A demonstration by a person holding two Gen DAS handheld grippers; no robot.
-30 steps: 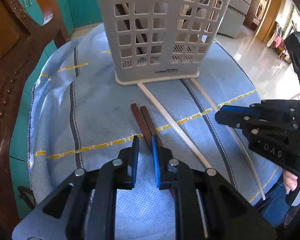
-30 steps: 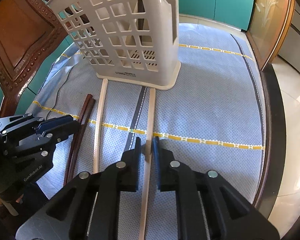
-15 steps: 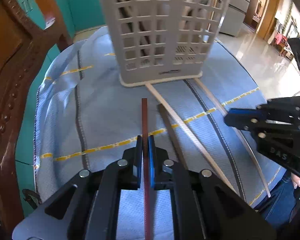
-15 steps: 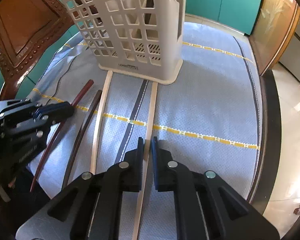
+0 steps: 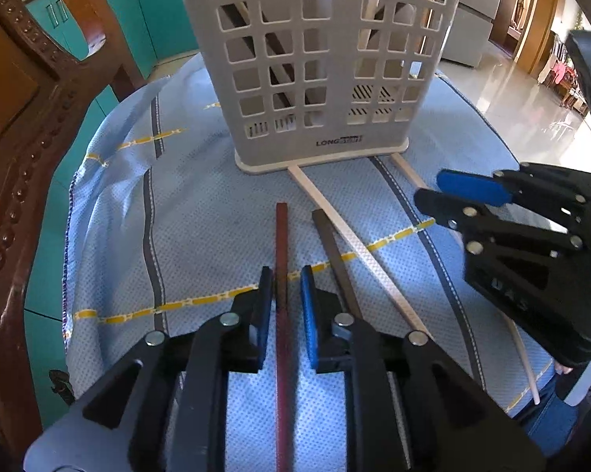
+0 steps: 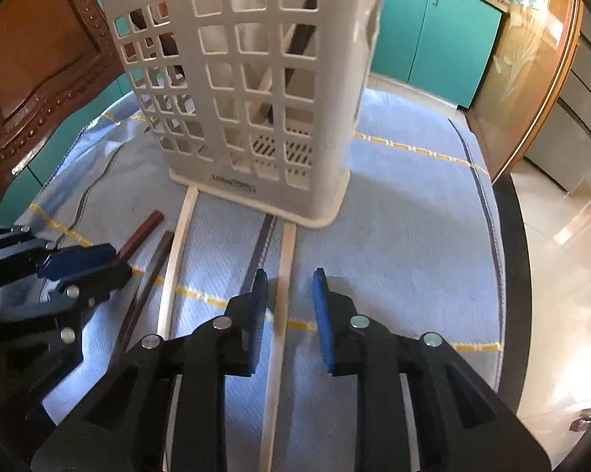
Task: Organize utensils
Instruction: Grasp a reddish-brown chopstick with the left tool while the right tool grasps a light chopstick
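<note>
A white slotted utensil basket (image 5: 319,59) stands on the blue cloth, with several chopsticks inside; it also shows in the right wrist view (image 6: 252,90). My left gripper (image 5: 286,287) is slightly open around a reddish-brown chopstick (image 5: 281,236), which touches only the left pad. A dark brown chopstick (image 5: 334,251) and a pale chopstick (image 5: 354,247) lie to its right. My right gripper (image 6: 286,295) is open, and a second pale chopstick (image 6: 283,275) lies between its jaws on the cloth. The left gripper shows at the left of the right wrist view (image 6: 83,263).
A carved wooden chair (image 5: 24,126) stands at the table's left edge. The blue cloth (image 6: 413,236) covers the round table, whose dark rim (image 6: 515,275) curves at the right. Teal cabinets (image 6: 425,35) are behind.
Both grippers have opened: the left has loosened on the reddish-brown chopstick and the right has let go of the pale chopstick. Both have moved closer to the basket.
</note>
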